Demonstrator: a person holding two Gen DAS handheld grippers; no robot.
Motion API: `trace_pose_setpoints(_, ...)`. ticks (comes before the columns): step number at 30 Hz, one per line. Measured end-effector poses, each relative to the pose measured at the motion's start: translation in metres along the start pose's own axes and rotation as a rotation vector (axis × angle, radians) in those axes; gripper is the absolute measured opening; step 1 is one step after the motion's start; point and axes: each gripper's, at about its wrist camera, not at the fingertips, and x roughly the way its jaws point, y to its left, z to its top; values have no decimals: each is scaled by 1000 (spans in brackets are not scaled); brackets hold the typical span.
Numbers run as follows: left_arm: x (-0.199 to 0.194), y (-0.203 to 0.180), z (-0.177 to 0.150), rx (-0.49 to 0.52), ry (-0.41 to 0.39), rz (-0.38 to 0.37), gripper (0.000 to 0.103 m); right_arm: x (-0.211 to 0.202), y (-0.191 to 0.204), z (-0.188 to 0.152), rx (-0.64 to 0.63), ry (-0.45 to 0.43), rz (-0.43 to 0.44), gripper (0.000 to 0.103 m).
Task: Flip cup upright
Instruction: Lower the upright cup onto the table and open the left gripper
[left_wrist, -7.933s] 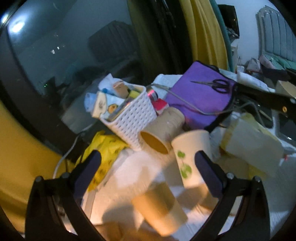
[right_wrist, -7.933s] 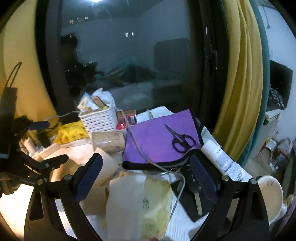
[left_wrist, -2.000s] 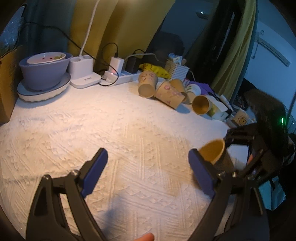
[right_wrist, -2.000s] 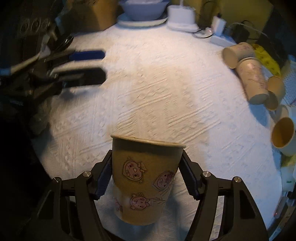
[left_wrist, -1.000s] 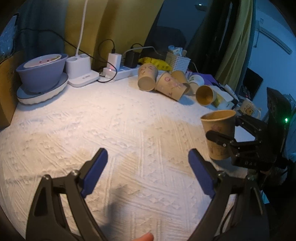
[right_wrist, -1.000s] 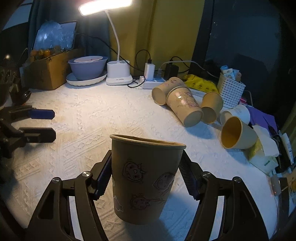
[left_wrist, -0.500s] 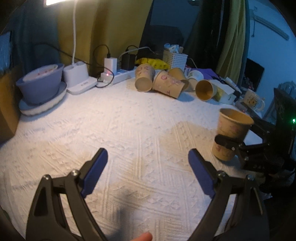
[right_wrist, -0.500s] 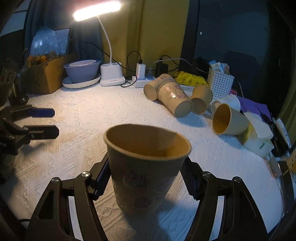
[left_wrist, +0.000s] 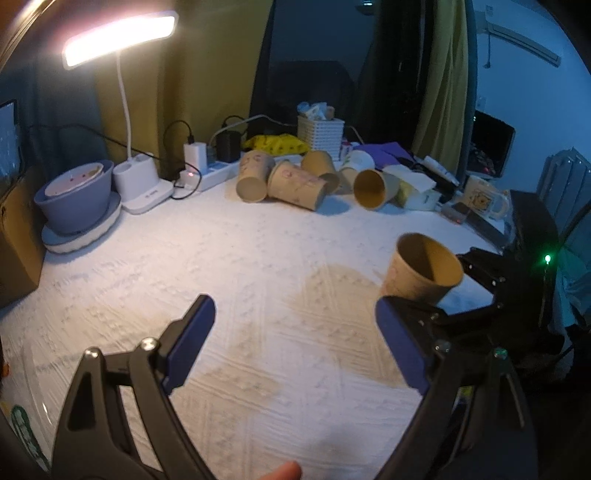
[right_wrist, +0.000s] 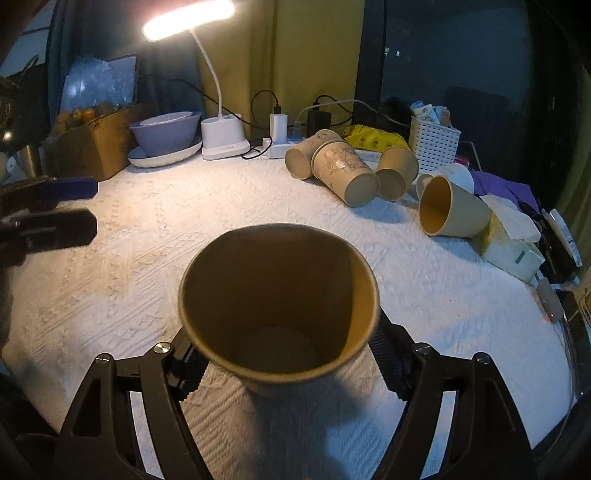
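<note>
I have the paper cup (right_wrist: 279, 306) between the jaws of my right gripper (right_wrist: 284, 363), mouth up and leaning slightly toward the lens, so I look straight down into it and see its pale bottom. The jaws are closed against its lower wall, one pad on each side. From the left wrist view the same cup (left_wrist: 423, 269) appears mouth up at the right side of the bench (left_wrist: 236, 258), its base low against the white textured cloth, though I cannot tell whether it is actually resting there or just above it. My left gripper (left_wrist: 295, 339) hangs over the middle of the cloth with its jaws spread wide and nothing between them.

I judge the cup to be very light and thin-walled: it will buckle if I squeeze harder, and an empty one tips at the slightest nudge. The rolled rim is the stiffest part, but a grip on the lower wall keeps the mouth free and the base easy to seat, so I would stay where I am. Its printed surface looks matte, not slippery.

Well apart at the back of the bench lie the other cups (right_wrist: 347, 173), all on their sides, near the white basket (right_wrist: 434, 144), the desk lamp (right_wrist: 221, 140) and the blue bowl (right_wrist: 164, 133). The flip looks essentially done; what remains, I think, is setting it flat and letting go gently.
</note>
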Motion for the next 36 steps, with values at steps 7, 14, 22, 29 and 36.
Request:
trace_pose_setpoints(7, -12, -14, -12, -19, -34, -57, 90, -19, -4, -8, 28, -1, 0, 80)
trace_pose_setpoints(14, -32, -25, -16, -53, -92, -77, 90, -46, -3, -15, 41, -12, -24, 80)
trace_pose_setpoints(22, -56, -48, -7, -1, -179, -38, 90, -85, -7, -17, 75, -59, -48, 81)
trace_pose_setpoints(29, -76, -66, 1, 36, -265, 35, 90, -118, -12, -7, 81, -129, -81, 81)
trace_pose_setpoints(36, -96, -77, 9, 71, -338, 40, 90, -153, -9, 5, 68, -212, -102, 81)
